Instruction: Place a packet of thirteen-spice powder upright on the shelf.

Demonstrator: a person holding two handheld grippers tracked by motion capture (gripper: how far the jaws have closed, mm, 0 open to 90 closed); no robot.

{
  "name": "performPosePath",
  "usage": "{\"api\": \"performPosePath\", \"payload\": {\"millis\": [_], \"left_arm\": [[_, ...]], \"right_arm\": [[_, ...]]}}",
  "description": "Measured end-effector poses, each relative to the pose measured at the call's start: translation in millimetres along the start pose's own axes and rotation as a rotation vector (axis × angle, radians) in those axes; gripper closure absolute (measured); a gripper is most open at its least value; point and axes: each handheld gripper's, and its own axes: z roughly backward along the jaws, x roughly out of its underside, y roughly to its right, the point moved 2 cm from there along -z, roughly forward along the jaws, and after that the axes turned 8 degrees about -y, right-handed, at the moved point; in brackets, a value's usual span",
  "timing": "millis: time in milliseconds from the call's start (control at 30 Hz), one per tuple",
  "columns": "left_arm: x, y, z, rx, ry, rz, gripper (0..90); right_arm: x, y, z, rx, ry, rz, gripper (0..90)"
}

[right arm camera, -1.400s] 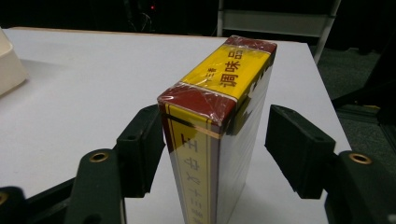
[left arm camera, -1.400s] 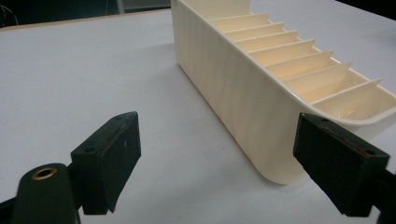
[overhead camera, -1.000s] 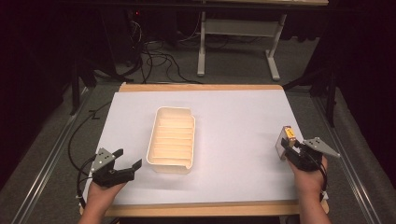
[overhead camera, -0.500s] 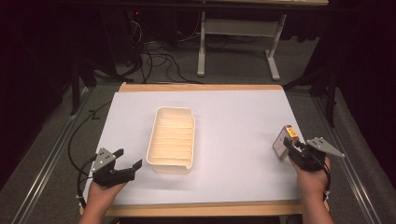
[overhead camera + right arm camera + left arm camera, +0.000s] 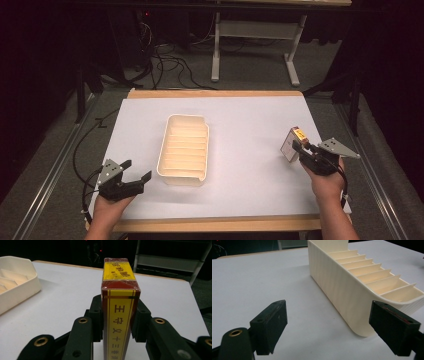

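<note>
Between the two black jaws of the right gripper [image 5: 117, 322] a small red-and-yellow box [image 5: 119, 315] with printed characters is clamped, the pads pressing on its two broad faces; the jaws have just been closing on it. In the high view this box [image 5: 292, 145] is held near the right edge of the white table surface [image 5: 250, 130], in front of the right hand [image 5: 327, 182]. Near the front left corner the left gripper [image 5: 131, 174] has its jaws spread wide with nothing between them. In the left gripper view its right jaw stands just in front of the near end of the cream ribbed tray [image 5: 362, 287], while the left jaw is over bare surface. The tray [image 5: 184, 149] lies lengthwise around the middle of the surface, well apart from the box.
</note>
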Motion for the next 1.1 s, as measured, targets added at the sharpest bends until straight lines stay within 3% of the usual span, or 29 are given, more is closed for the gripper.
{"api": "performPosePath", "payload": {"millis": [133, 300, 433, 600, 700, 867, 1100], "left_arm": [[2.6, -3.3, -1.5, -0.018, -0.009, 0.003, 15.4], [2.2, -2.8, 0.5, -0.051, -0.005, 0.024, 15.4], [2.8, -2.9, 3.1, -0.043, -0.018, 0.011, 15.4], [1.5, -6.0, 5.3, -0.019, -0.01, 0.007, 15.5], [1.5, -10.7, 3.8, -0.017, -0.018, 0.018, 15.4], [-6.1, -7.8, 7.6, -0.007, 0.019, 0.012, 15.4], [-6.7, -10.7, 5.1, -0.045, 0.041, 0.014, 15.4]], "right_arm": [[-6.2, -3.0, -6.0, -0.039, 0.003, 0.027, 68.7], [-14.5, -2.2, -18.9, -0.124, 0.003, 0.06, 68.7], [-16.8, -3.2, -31.5, -0.144, -0.039, 0.08, 68.7], [-25.3, -4.5, -33.9, -0.164, 0.0, 0.084, 68.7], [-26.1, -6.0, -35.7, -0.191, 0.001, 0.062, 68.7], [-31.4, -14.3, -39.2, -0.218, -0.014, 0.111, 68.7], [-45.4, -32.0, -51.8, -0.331, -0.008, 0.167, 68.7]]}}
